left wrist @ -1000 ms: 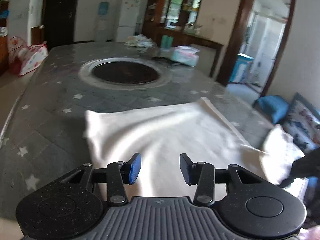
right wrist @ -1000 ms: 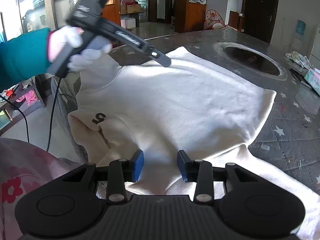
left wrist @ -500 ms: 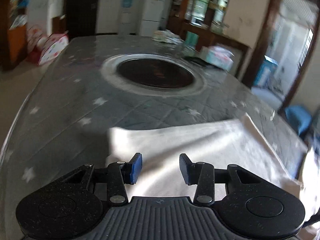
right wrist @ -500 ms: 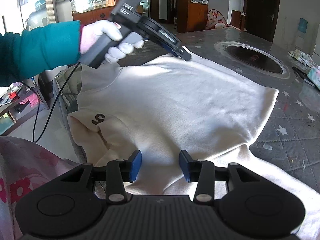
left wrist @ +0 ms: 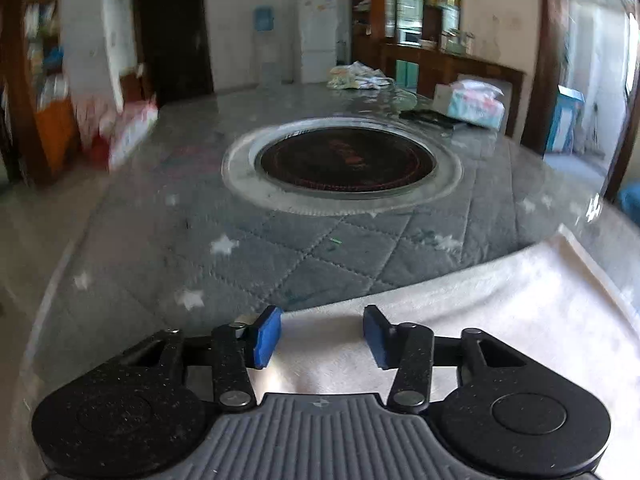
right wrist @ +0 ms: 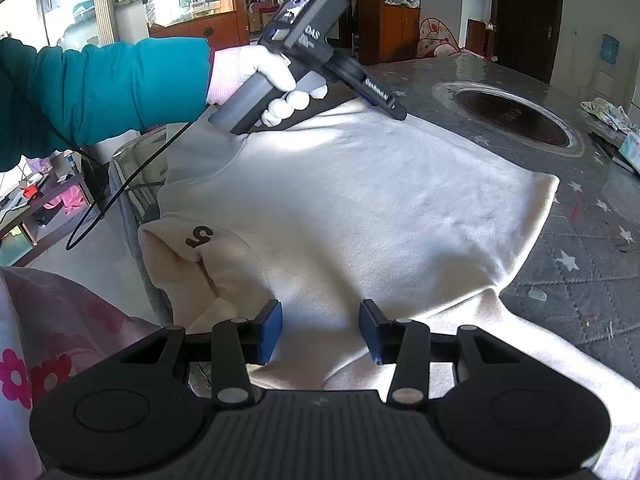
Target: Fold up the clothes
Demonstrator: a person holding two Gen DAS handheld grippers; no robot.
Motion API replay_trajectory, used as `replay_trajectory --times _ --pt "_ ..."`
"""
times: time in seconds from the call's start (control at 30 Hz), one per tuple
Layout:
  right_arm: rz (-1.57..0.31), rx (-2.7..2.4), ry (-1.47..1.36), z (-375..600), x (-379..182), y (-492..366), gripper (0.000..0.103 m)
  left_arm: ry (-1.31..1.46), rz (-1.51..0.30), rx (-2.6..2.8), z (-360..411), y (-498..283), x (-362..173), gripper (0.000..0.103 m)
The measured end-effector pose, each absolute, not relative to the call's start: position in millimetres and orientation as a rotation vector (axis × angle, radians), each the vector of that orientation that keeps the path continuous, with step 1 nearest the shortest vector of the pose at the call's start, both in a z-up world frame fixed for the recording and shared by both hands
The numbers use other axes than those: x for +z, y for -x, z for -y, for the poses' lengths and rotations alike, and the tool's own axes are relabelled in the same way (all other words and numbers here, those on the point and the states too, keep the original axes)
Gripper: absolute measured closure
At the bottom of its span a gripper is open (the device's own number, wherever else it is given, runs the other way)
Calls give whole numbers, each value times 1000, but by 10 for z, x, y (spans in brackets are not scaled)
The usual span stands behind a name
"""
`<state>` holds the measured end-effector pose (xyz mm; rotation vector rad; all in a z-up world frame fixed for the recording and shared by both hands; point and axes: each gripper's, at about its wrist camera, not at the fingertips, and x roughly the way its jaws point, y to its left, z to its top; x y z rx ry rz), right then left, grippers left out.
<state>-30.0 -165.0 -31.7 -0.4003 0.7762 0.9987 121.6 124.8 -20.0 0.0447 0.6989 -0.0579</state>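
Observation:
A cream sweatshirt [right wrist: 360, 208] lies spread flat on the grey quilted table [right wrist: 580, 248], its collar end with a dark "5" mark [right wrist: 199, 237] hanging at the near edge. My right gripper [right wrist: 319, 332] stands open just above the garment's lower part, nothing between its blue pads. In the left wrist view the same sweatshirt [left wrist: 500, 300] fills the lower right. My left gripper [left wrist: 322, 336] is open over the garment's far corner edge. From the right wrist view, the left tool [right wrist: 320, 48] is held by a gloved hand above that corner.
A round dark hotplate [left wrist: 346, 160] with a pale ring is set in the middle of the table. Tissue packs [left wrist: 474, 102] and crumpled cloth [left wrist: 356, 76] lie at the far end. A teal sleeve [right wrist: 100, 88] and a trailing cable [right wrist: 120, 196] cross the left side.
My left gripper has swung left and forward, from over the garment's middle to its far corner. The right gripper has barely moved. Both stay open.

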Motion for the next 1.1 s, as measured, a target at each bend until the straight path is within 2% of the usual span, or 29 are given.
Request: replay_trajectory --times 0.4,0.5,0.7,0.8,1.1 --pt "-763 963 414 1619 -320 349 56 -185 -696 -27 -1174 -1013 -257 51" --pt "-760 952 418 1613 -320 361 56 -91 -705 11 -1331 -1081 -288 49" --pt "-763 940 420 1611 -315 368 55 -71 -706 108 -1448 -1194 -294 49" --pt "-766 939 421 1613 -312 365 54 -60 -692 60 -1345 -1142 -236 53" --pt "-771 942 421 1607 -306 353 53 -146 -682 -55 -944 -1289 -311 49"
